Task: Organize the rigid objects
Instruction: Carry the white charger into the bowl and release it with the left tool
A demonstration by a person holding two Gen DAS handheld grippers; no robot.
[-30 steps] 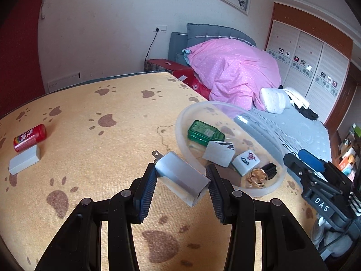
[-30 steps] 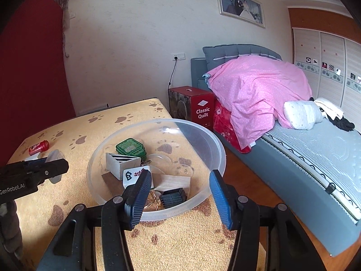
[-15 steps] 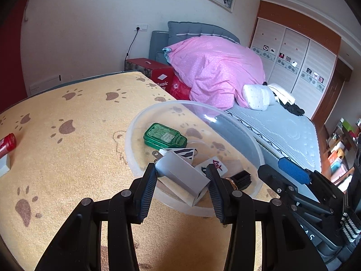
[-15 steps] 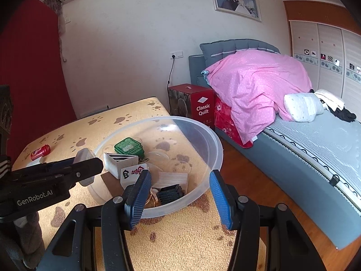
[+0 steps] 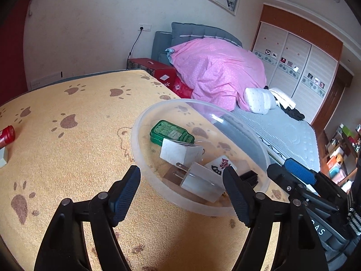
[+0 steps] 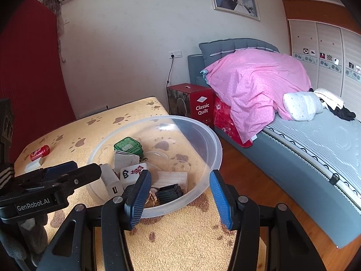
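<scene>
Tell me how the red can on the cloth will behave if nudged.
The red can lies on its side, so it will probably roll. It looks small, likely light. The white block beside it may stop it on that side.

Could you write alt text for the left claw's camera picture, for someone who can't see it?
The open left claw frames a white plug adapter lying in a clear plastic bowl with a green tin and a mahjong tile, on a paw-print cloth.
</scene>
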